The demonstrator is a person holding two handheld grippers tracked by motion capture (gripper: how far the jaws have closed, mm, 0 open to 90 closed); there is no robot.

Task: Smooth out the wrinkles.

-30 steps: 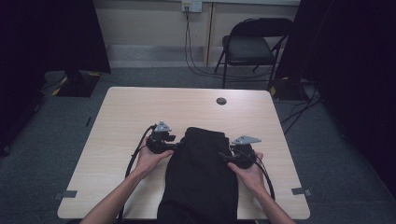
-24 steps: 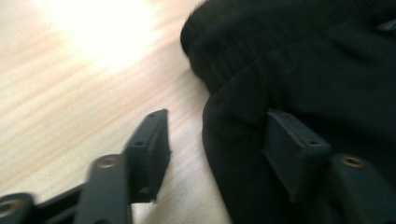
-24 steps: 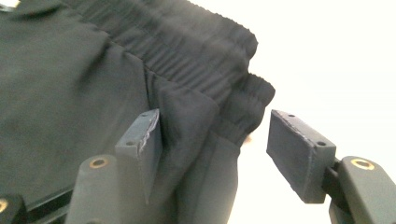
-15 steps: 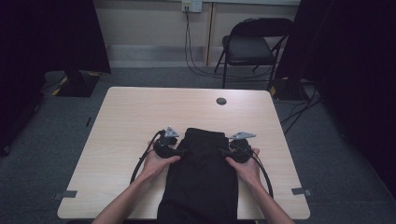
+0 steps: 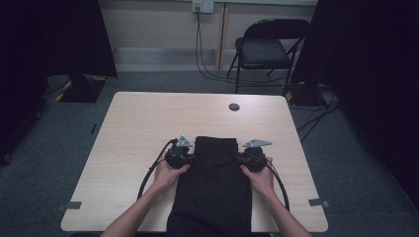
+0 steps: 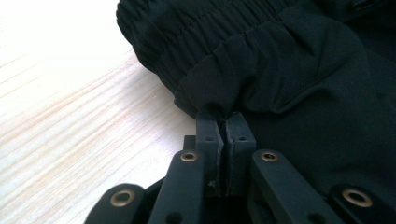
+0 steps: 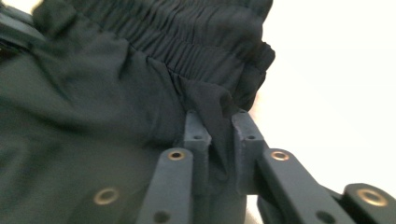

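High view: both hand-held grippers, left (image 5: 190,157) and right (image 5: 240,158), clamp the black garment's (image 5: 213,187) side edges on the tabletop (image 5: 138,123).

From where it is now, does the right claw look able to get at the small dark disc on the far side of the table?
Probably yes: bare table lies between the right claw and the disc, though it grips the black garment.

garment (image 5: 213,185): plain black | desk (image 5: 148,118): pale wood grain | left claw (image 6: 225,122): black, brass rivets | chair (image 5: 264,49): black | floor (image 5: 44,163): grey
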